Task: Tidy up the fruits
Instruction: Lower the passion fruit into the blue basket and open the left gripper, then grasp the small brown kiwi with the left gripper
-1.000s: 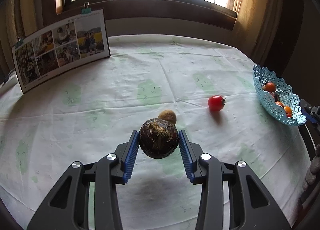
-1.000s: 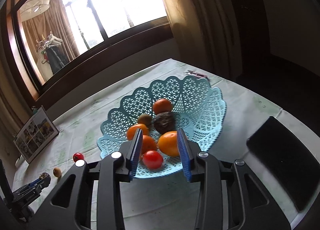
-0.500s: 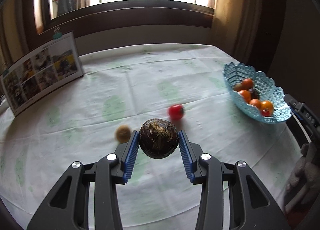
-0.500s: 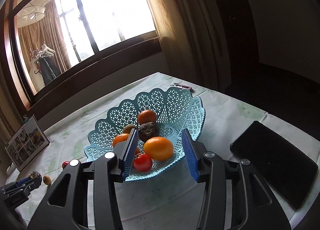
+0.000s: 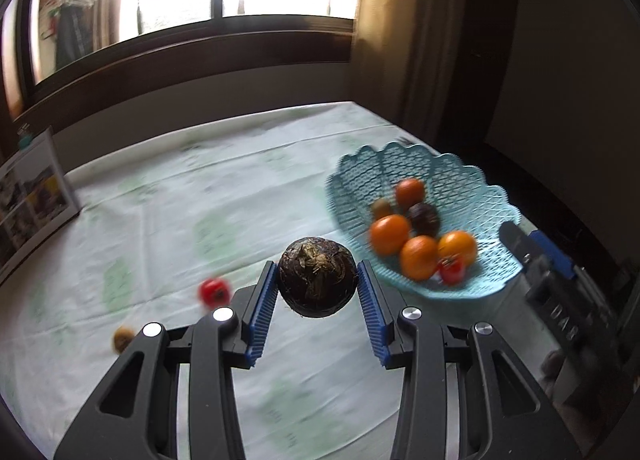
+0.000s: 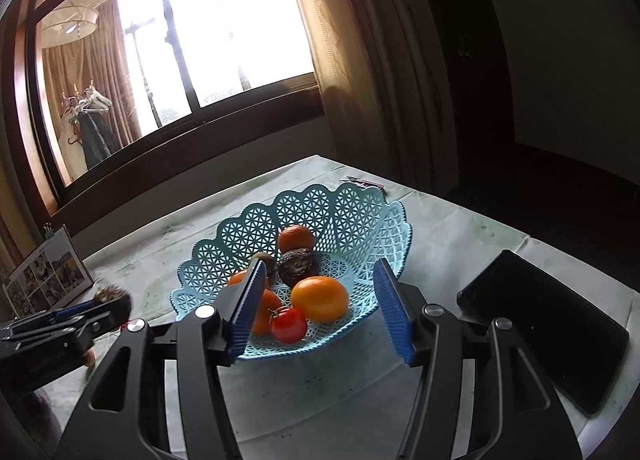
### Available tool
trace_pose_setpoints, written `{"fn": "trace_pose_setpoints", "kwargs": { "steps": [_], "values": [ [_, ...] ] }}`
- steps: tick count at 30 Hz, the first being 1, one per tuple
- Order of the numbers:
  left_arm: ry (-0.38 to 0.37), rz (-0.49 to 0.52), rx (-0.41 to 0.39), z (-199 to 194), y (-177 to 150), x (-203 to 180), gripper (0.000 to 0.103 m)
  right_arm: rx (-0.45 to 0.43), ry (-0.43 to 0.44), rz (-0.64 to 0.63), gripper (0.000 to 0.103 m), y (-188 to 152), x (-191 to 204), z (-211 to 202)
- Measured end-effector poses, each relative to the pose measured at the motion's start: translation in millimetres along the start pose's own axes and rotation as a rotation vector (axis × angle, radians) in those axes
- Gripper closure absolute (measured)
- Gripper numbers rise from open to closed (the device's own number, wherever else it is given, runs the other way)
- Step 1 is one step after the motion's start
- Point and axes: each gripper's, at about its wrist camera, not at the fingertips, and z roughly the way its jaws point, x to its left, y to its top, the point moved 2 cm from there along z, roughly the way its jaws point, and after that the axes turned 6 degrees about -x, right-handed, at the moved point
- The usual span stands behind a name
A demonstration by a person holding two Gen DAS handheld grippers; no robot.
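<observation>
Window-lit table (image 5: 168, 372) under a pale cloth; motion blurs the loose tomato (image 5: 214, 291) and a small brown fruit (image 5: 122, 338), half hidden behind my left gripper (image 5: 318, 288). It clamps a dark rough fruit (image 5: 317, 277) beside the blue basket (image 6: 360, 208). My right gripper (image 6: 320, 308), jaws just opening and empty, faces the basket.

Background only: counter (image 6: 460, 236) has a pale cloth with faint green print. Photo collage board (image 6: 48, 280) stands propped at the far-left edge, clip on its top corner. Flat black slab (image 6: 544, 332) lies on my right, near the edge. Window (image 6: 224, 36) behind, brown curtains (image 6: 340, 60), clothes on hangers (image 6: 90, 116) outside. Small flat item (image 6: 362, 181) at the far edge, too small to identify.
</observation>
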Motion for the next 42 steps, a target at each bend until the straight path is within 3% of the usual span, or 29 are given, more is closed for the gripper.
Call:
{"fn": "trace_pose_setpoints", "kwargs": {
  "steps": [8, 24, 27, 30, 37, 42],
  "values": [
    [-0.063, 0.035, -0.023, 25, 12, -29, 0.062, 0.017, -0.03, 0.027, 0.045, -1, -7, 4],
    [-0.109, 0.009, -0.012, 46, 13, -35, 0.062, 0.008, -0.049, 0.025, 0.045, 0, -8, 4],
    [-0.112, -0.001, -0.025, 45, 15, -33, 0.055, 0.008, -0.052, 0.026, 0.045, 0, -9, 4],
    [-0.095, -0.011, -0.048, 40, 19, -29, 0.043, 0.007, -0.054, 0.025, 0.045, 0, -8, 4],
    [-0.04, -0.061, -0.056, 32, 21, -4, 0.042, -0.005, -0.054, 0.018, 0.045, 0, -7, 2],
    [0.02, -0.093, -0.049, 28, 17, 14, 0.034, -0.017, -0.036, 0.007, 0.043, 0, -4, -2]
  ]
}}
